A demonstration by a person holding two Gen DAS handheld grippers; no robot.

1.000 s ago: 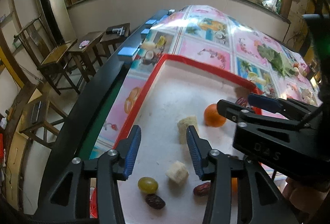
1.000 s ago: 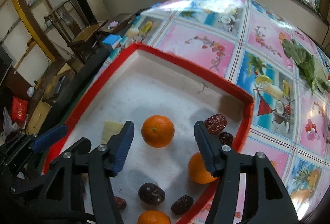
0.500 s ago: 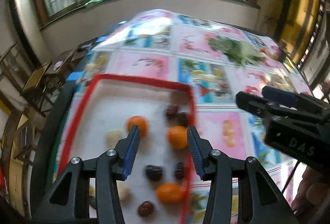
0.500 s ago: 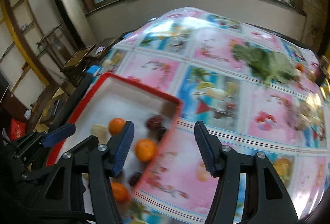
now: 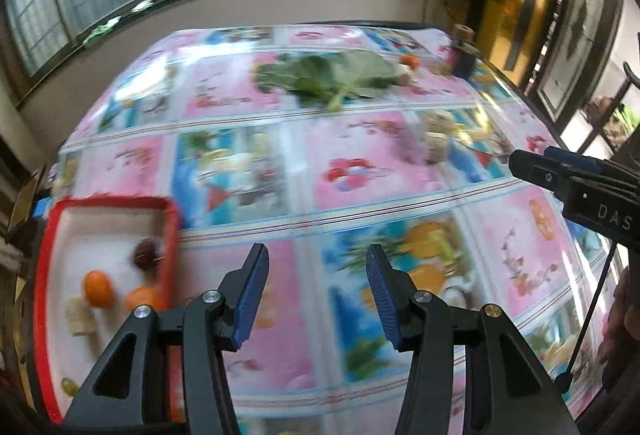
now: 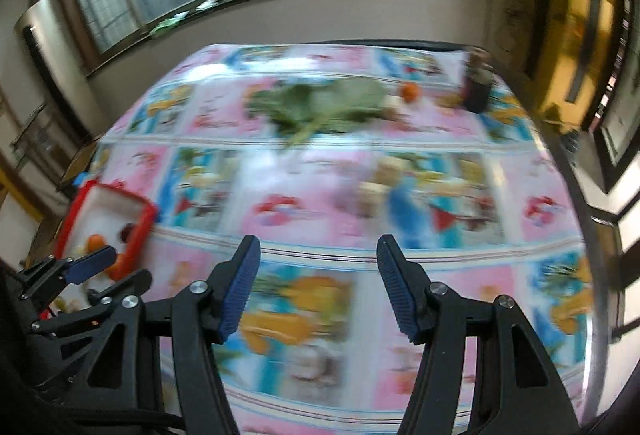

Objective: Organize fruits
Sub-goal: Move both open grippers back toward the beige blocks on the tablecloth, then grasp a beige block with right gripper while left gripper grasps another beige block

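Note:
The red-rimmed white tray (image 5: 173, 235) lies at the left edge of the left wrist view. It holds two oranges (image 5: 97, 287), dark dates (image 5: 145, 253), a pale fruit chunk (image 5: 80, 315) and a green grape (image 5: 70, 387). My left gripper (image 5: 316, 263) hangs over the bare flowered tablecloth to the right of the tray; its jaws are opening and nothing is between them. My right gripper (image 6: 319, 251) is open and empty above the cloth, with the tray (image 6: 149, 217) far to its left. Pale fruit chunks (image 5: 436, 139) and a small orange fruit (image 5: 410, 61) lie farther off.
Leafy greens (image 5: 328, 79) lie across the far middle of the table, and a dark jar (image 5: 464, 55) stands at the far right corner. A finger of my right gripper (image 5: 536, 167) reaches in from the right. Windows and a wall run behind the table.
Both grippers have swung away from the tray to the right, over the tablecloth. The tray has slid from between the jaws to the far left. The left jaws stand a little wider.

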